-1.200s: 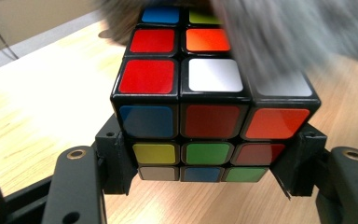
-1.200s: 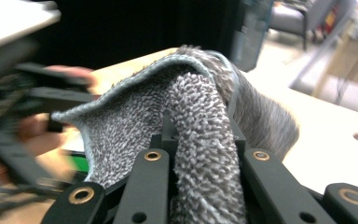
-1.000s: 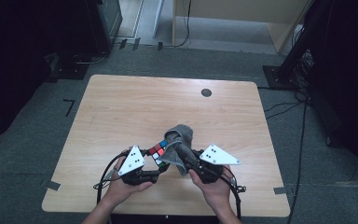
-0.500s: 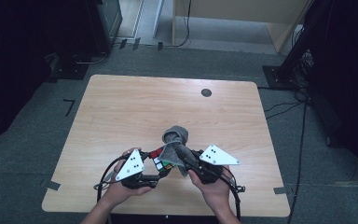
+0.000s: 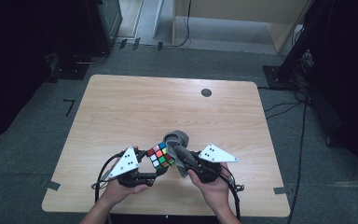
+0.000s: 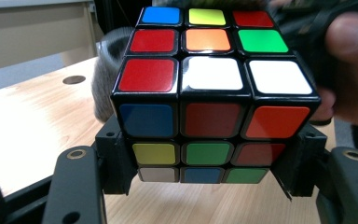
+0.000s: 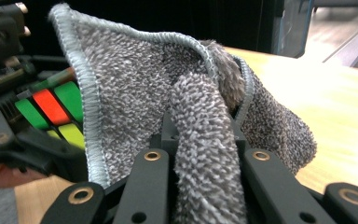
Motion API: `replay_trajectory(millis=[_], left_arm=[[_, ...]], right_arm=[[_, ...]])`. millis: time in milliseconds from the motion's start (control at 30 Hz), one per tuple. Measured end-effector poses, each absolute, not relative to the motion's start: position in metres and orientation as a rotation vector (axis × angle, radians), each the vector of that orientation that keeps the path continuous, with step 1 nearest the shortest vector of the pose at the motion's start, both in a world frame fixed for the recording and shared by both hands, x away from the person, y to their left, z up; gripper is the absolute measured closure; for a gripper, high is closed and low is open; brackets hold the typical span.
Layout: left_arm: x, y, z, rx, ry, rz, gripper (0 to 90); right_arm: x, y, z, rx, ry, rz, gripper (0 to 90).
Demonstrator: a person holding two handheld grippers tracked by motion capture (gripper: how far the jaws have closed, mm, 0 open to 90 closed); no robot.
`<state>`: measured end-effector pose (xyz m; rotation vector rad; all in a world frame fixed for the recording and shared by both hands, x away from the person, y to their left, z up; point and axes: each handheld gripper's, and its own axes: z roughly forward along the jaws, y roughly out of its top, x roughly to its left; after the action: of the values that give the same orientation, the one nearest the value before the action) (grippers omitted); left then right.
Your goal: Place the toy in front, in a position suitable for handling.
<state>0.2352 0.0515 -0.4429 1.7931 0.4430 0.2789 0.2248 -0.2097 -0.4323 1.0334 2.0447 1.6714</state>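
now your left gripper [image 5: 154,164] pinches the multicoloured puzzle cube [image 5: 161,154]; your right gripper [image 5: 185,156], clamping the grey terry cloth [image 5: 177,140] just beside the cube, should wipe its face next.

Cube [image 5: 161,155] lifted, tilted; cloth [image 5: 177,141] now pressed against it.

High view overhead; gripper views close, sharing cube [image 5: 160,155].

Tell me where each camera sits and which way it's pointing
High view: above the person's side, looking forward and down at the wooden table; forearms and both hands show.
Left gripper view: on the left gripper, facing the clamped Rubik's cube.
Right gripper view: on the right gripper, facing the pinched grey cloth.
Shared: cube and cloth.
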Motion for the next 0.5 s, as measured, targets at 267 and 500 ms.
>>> replay_trajectory(millis=[267,500], left_arm=[[0.234,0.047,-0.445,1.815,0.436,0.272,34.3],[0.237,0.048,-0.447,1.815,0.442,0.253,34.3]], right_arm=[[0.217,-0.210,-0.420,0.960,1.968,1.758,78.6],[0.219,-0.211,-0.422,0.956,1.985,1.761,78.6]])
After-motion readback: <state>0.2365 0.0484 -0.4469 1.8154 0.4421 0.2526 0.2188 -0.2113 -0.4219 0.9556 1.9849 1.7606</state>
